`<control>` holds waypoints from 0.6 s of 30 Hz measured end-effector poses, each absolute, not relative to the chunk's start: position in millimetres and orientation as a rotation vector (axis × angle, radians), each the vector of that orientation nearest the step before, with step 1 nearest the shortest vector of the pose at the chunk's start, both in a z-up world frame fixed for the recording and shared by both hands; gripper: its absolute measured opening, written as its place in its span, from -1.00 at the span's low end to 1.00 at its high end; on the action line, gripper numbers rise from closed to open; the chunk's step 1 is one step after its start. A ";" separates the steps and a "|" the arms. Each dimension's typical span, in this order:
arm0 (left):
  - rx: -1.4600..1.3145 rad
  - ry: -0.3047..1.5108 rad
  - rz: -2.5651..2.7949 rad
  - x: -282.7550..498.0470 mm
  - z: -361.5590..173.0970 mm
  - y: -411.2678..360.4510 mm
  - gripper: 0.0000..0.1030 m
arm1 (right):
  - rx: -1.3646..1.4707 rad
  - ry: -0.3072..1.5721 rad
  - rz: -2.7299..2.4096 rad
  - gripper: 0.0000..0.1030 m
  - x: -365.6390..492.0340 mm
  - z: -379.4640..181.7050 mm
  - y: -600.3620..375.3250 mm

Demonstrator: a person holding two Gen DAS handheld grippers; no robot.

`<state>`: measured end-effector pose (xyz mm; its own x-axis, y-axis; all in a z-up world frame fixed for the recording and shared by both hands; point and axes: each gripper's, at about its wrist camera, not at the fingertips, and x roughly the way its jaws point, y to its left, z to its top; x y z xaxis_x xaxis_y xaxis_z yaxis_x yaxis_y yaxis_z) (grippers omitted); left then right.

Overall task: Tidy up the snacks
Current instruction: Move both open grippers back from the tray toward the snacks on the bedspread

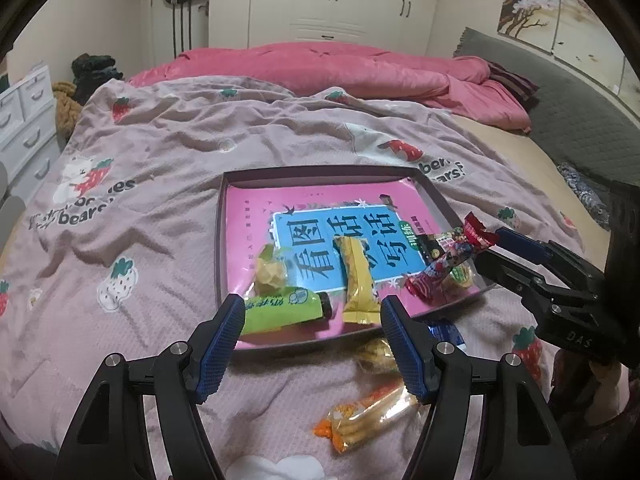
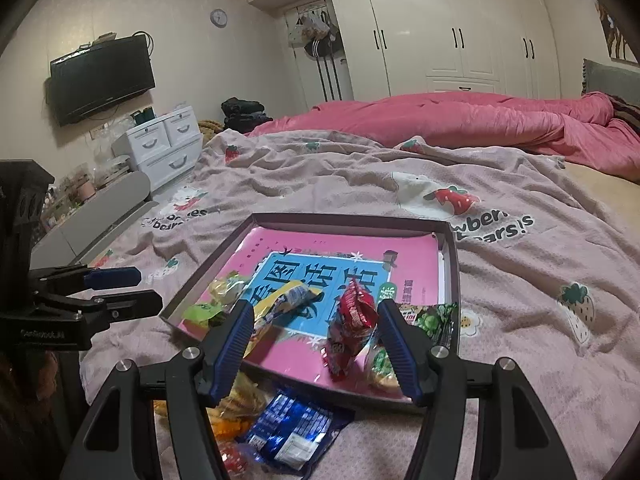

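Hovering: left gripper point(image 1: 313, 306) released, empty | right gripper point(image 2: 315, 309) released — red packet point(image 2: 352, 320) between, contact unclear

The far half of the tray point(image 1: 320, 172) is being left bare, so passage is being offered there. Its near edge is being crowded by the green packet point(image 1: 280, 312), yellow packet point(image 1: 358, 280) and red packet point(image 2: 352, 328), while the bed point(image 1: 140, 160) beside it is being kept open.

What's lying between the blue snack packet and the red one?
Only the tray's near rim and bare pink lining separate the blue packet from the red packet, per the right wrist view.
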<state>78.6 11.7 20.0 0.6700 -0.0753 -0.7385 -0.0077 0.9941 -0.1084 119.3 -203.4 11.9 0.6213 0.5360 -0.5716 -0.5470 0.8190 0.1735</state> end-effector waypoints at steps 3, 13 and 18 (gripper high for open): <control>-0.097 0.839 -0.046 74.7 19.9 11.8 0.40 | -0.023 0.651 0.617 0.23 114.0 13.1 -203.5; -0.102 0.851 -0.065 66.7 18.2 13.0 0.40 | -0.060 0.691 0.511 0.24 123.7 2.2 -210.6; -0.104 0.850 -0.065 66.4 18.3 13.4 0.40 | 0.000 0.729 0.464 0.24 137.5 -5.3 -225.8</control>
